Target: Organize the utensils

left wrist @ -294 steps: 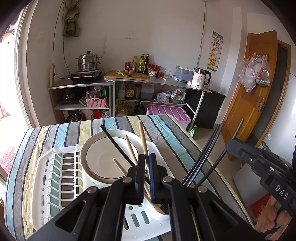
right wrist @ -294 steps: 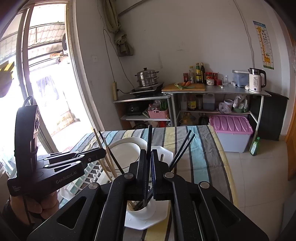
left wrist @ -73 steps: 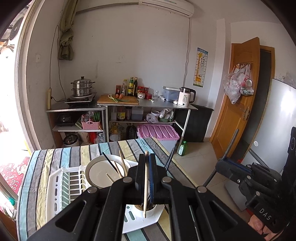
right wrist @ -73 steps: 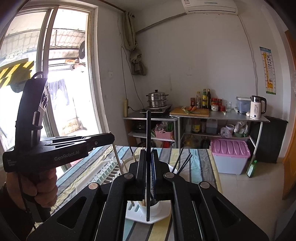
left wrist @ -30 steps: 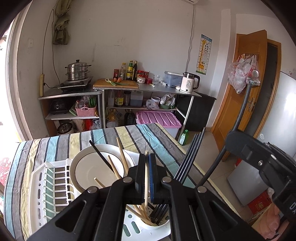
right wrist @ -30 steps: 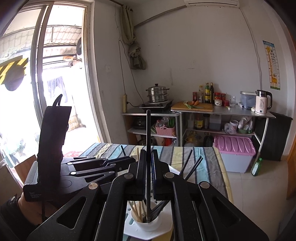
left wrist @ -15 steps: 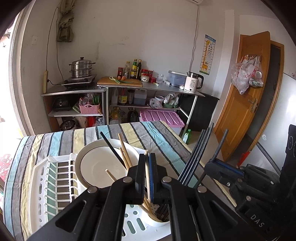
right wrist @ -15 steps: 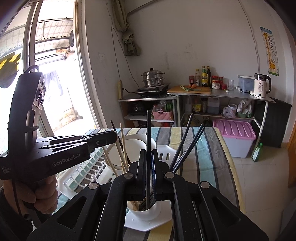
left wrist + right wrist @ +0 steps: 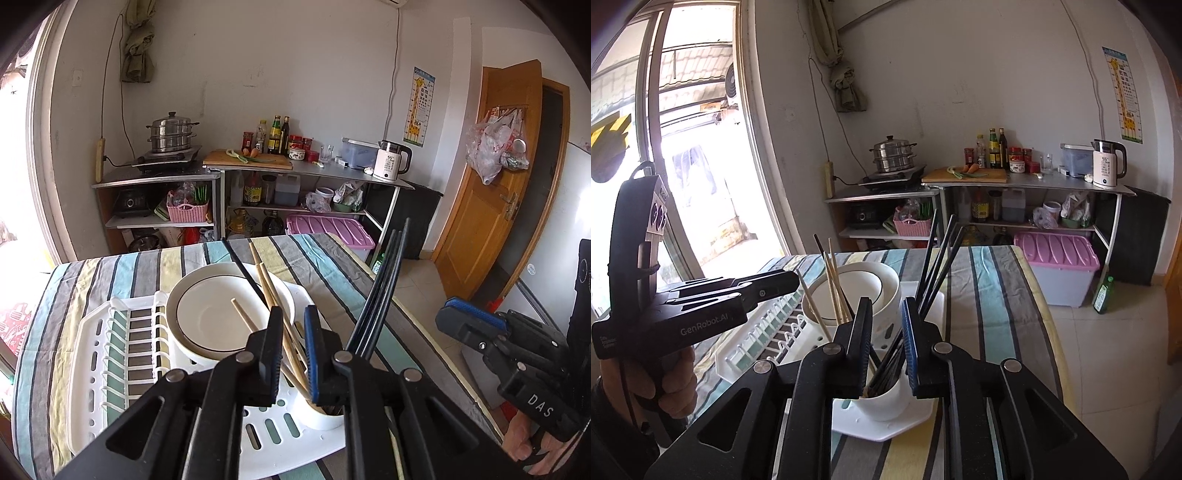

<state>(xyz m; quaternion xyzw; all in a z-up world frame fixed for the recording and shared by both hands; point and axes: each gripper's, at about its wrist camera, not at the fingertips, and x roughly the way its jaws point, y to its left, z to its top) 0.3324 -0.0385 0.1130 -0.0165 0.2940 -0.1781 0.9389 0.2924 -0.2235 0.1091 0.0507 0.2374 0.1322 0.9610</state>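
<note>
A white utensil cup (image 9: 882, 404) stands at the near corner of a white dish rack (image 9: 122, 354). It holds several wooden chopsticks (image 9: 271, 295) and several black chopsticks (image 9: 384, 280); both sets also show in the right wrist view, wooden (image 9: 833, 277) and black (image 9: 940, 251). My left gripper (image 9: 293, 321) is open and empty just above the cup. My right gripper (image 9: 886, 314) is open and empty over the cup, and it shows from the side in the left wrist view (image 9: 469, 321).
A white bowl (image 9: 218, 314) sits in the rack behind the cup. The rack rests on a striped tablecloth (image 9: 325, 258). Metal shelves (image 9: 258, 173) with a pot, bottles and a kettle line the far wall. A pink bin (image 9: 1060, 258) stands on the floor.
Both grippers were shut on a chopstick, wooden in the left and black in the right. Both have opened, and those chopsticks now stand in the cup.
</note>
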